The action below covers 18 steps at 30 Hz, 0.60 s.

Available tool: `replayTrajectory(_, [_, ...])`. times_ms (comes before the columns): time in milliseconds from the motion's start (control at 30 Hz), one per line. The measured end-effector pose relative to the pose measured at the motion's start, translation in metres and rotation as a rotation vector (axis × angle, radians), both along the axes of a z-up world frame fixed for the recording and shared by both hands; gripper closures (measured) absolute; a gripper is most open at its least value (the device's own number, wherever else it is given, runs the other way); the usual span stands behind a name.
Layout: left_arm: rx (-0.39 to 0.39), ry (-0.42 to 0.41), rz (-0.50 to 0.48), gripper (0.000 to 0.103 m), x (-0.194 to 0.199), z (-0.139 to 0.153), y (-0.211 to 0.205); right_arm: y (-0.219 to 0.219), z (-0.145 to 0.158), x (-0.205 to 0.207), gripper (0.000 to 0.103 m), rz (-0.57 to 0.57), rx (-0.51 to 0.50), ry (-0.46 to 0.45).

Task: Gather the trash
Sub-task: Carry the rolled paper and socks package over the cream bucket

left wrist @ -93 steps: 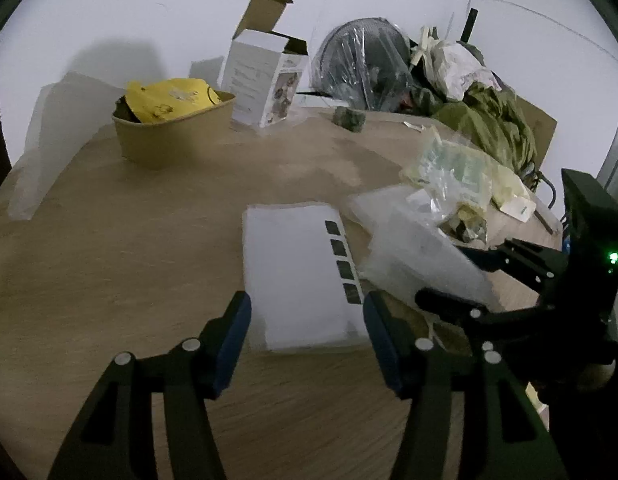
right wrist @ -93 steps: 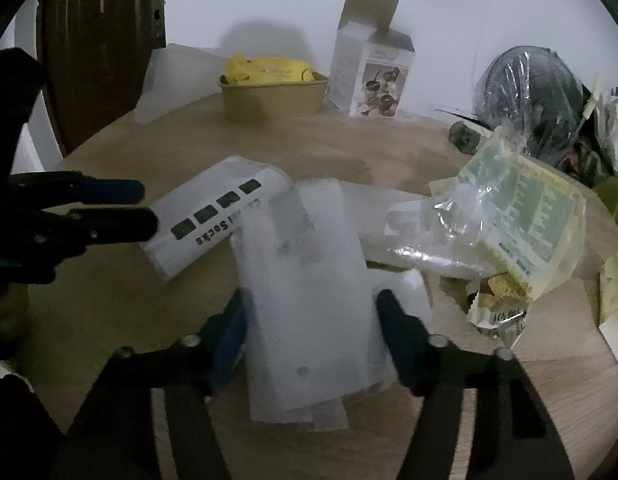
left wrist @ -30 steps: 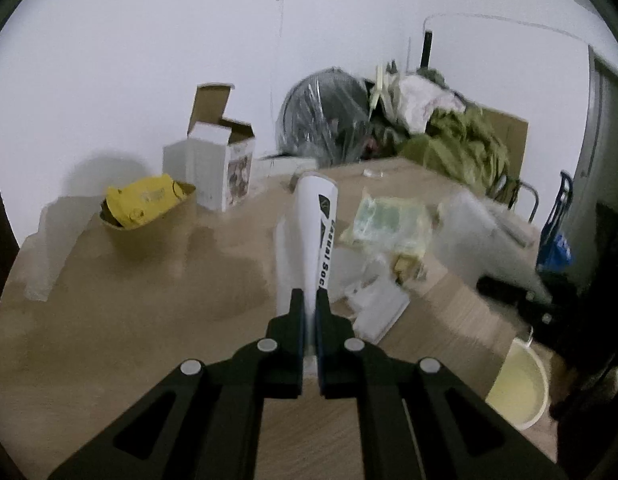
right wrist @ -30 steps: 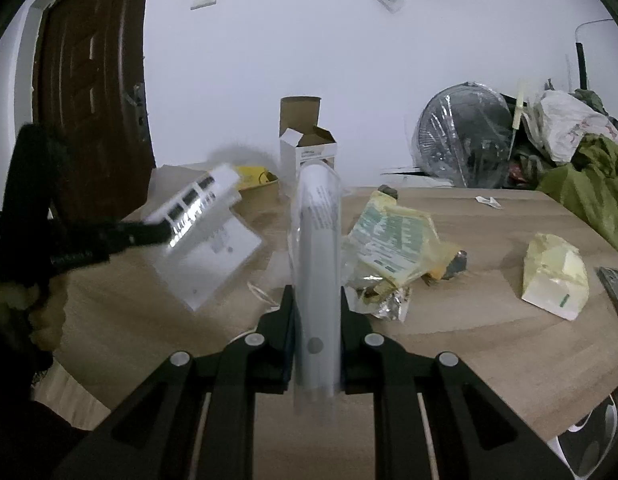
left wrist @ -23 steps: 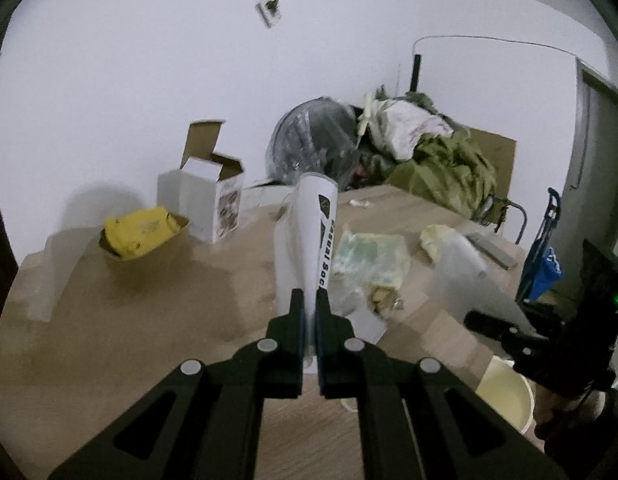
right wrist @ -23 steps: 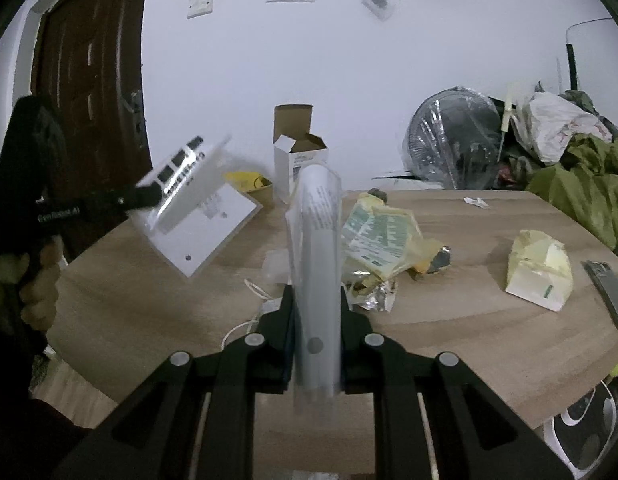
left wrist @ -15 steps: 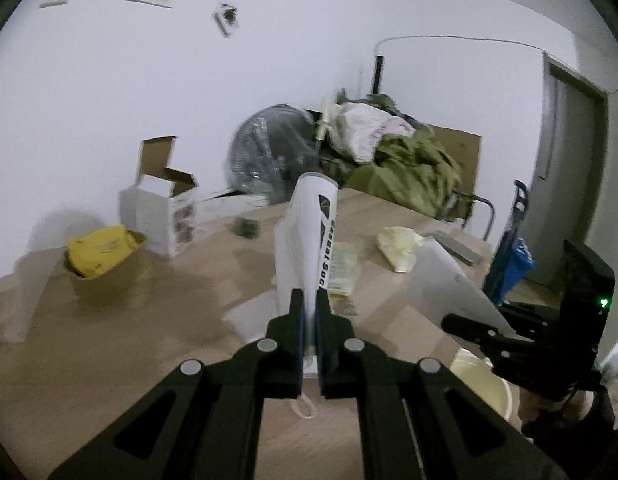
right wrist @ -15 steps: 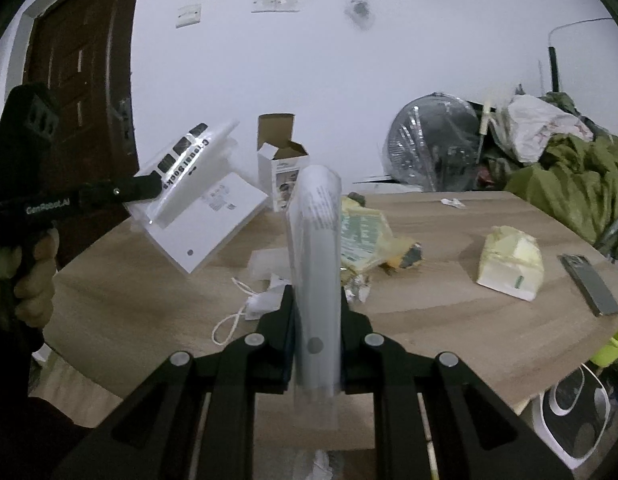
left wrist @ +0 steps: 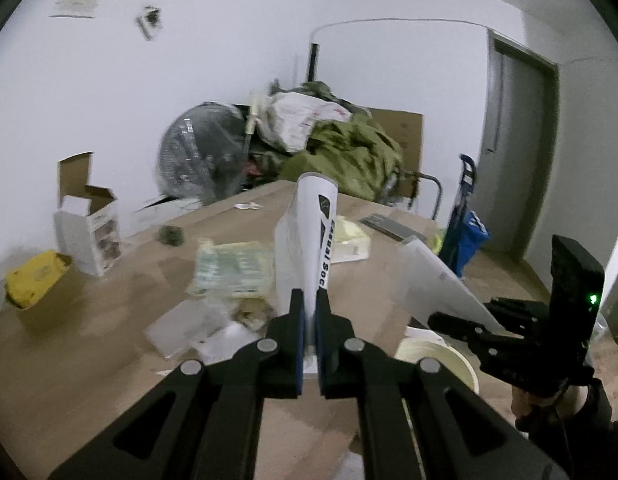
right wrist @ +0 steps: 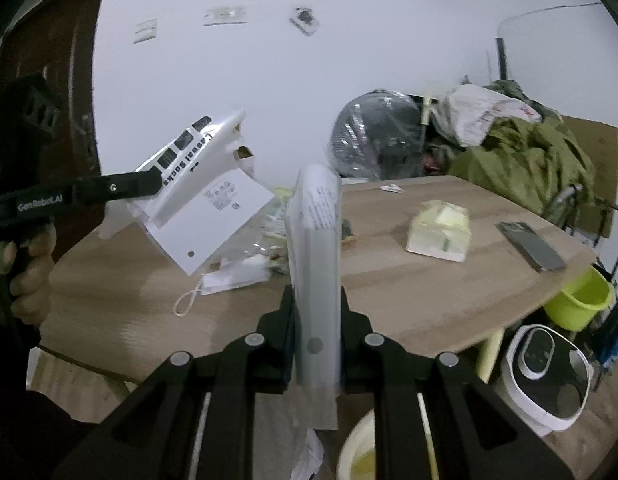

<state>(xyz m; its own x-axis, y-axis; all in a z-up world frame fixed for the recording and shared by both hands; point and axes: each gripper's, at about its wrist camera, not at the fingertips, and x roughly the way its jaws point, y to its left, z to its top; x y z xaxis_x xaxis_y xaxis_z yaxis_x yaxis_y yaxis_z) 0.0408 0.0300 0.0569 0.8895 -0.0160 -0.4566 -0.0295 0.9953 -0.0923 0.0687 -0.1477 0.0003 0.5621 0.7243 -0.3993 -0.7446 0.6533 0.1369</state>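
The white sock package (left wrist: 309, 236) stands edge-up, pinched flat between the closed fingers of the left gripper (left wrist: 309, 312), lifted clear of the wooden table (left wrist: 89, 344); the grip near one end probably lets it hang free for dropping. To its right, the right gripper (right wrist: 315, 320) is clamped on a frosted plastic bag (right wrist: 315, 248), also held upright off the table. Both pieces sit near the table's near-right edge, just above a pale yellow bucket (left wrist: 437, 360) on the floor, likely the bin. More wrappers (left wrist: 233, 268) remain farther back on the table.
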Motion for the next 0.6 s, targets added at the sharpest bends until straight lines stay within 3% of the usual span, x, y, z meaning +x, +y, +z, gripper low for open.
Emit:
replayTrajectory(333, [0.009,0.037,-0.156,0.099,0.028,-0.013,-0.047,-0.047,-0.013,-0.003,0.088,-0.118,-0.007,0.024])
replayTrajectory(600, [0.004,0.097,-0.275,0.099,0.054,-0.031,-0.081,-0.085,-0.037,0.0,0.088,-0.22,-0.028,0.093])
